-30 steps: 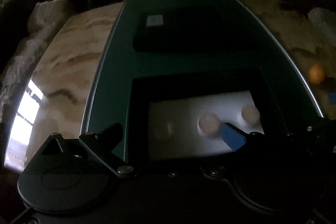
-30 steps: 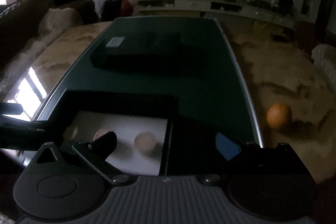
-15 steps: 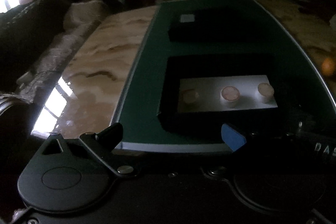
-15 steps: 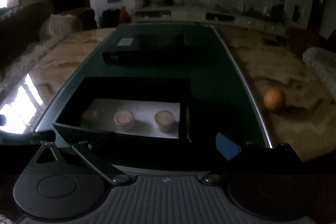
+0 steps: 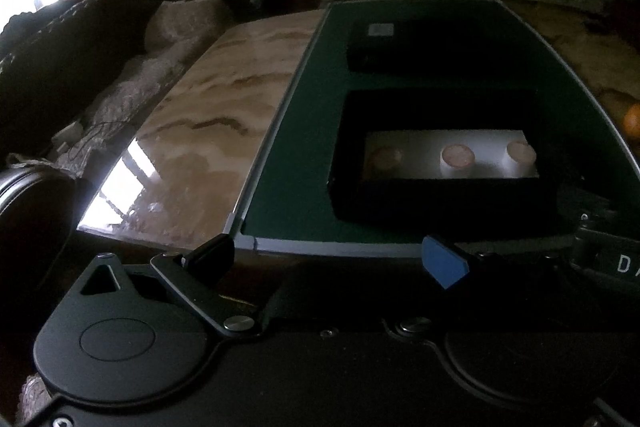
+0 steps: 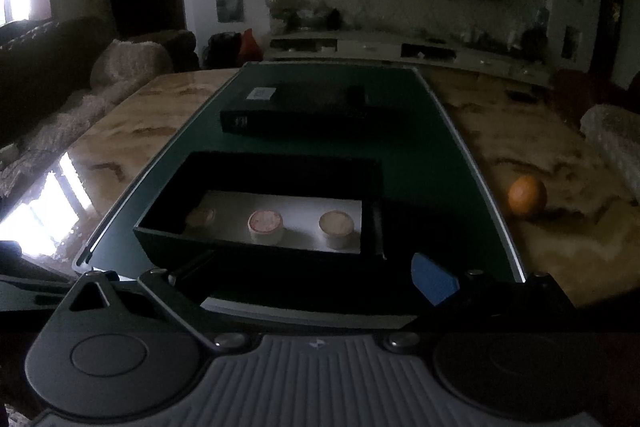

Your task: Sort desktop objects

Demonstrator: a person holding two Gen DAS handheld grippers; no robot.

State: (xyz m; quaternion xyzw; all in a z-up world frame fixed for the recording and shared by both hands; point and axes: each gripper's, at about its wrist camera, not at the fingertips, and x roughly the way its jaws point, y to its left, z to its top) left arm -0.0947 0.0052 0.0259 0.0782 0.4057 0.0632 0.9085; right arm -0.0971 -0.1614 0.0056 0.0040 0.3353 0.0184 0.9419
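Note:
An open black box [image 5: 440,195] [image 6: 168,235] sits on the green mat [image 5: 296,163] [image 6: 420,163]. On its white floor stand three small round containers [image 5: 457,159] [image 6: 265,225]. A closed black box [image 5: 420,47] [image 6: 292,107] lies farther back on the mat. My left gripper [image 5: 328,259] is open and empty, back off the near edge of the mat. My right gripper [image 6: 312,275] is open and empty, just short of the open box's near wall.
An orange [image 6: 527,195] [image 5: 632,121] lies on the marble tabletop [image 6: 540,247] to the right of the mat. A sofa with a blanket [image 5: 120,83] runs along the left side. A TV cabinet [image 6: 400,47] stands behind the table.
Both grippers have pulled back and away from the open box, which now shows whole. Both stay open and empty.

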